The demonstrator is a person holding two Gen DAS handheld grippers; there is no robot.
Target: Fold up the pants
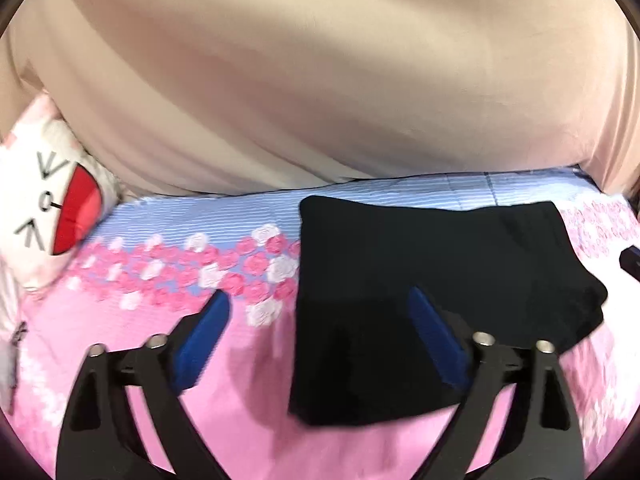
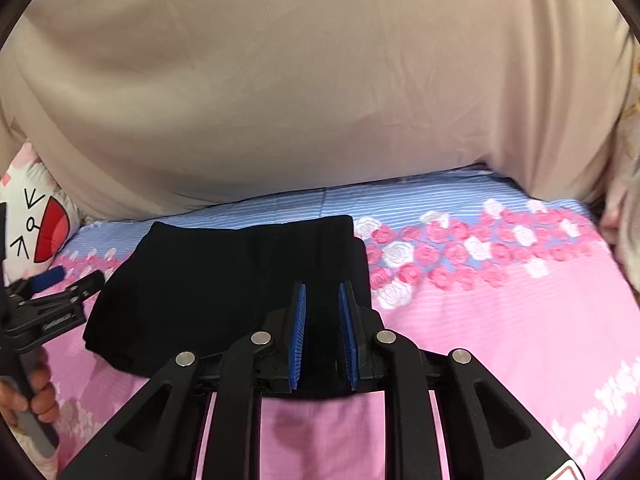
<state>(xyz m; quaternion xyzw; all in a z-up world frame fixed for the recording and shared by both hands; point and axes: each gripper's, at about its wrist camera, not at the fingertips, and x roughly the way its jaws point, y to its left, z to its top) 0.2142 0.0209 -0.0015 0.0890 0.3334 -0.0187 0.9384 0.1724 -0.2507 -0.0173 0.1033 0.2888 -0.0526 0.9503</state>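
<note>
- The folded black fabric pants lie flat on the pink bedsheet with a rose band and blue stripes, beyond and under the fingertips in both views.
- The left gripper has its blue-padded fingers spread wide; nothing sits clamped between them. The left pad is over bare sheet, the right pad over the pants' near left part.
- The right gripper has its ribbed blue pads close together with a narrow gap. Dark cloth shows through that gap, but I cannot tell whether the pads pinch it or merely hover over it.
- Beyond the fingers a large beige draped cloth closes off the far side of the bed.
- Far left of the fingers rests a white cartoon-face pillow with a red mouth.
- Only the left view shows a small dark object at the right edge.
- Only the right view shows the left gripper from outside, with a hand on its handle.
</note>
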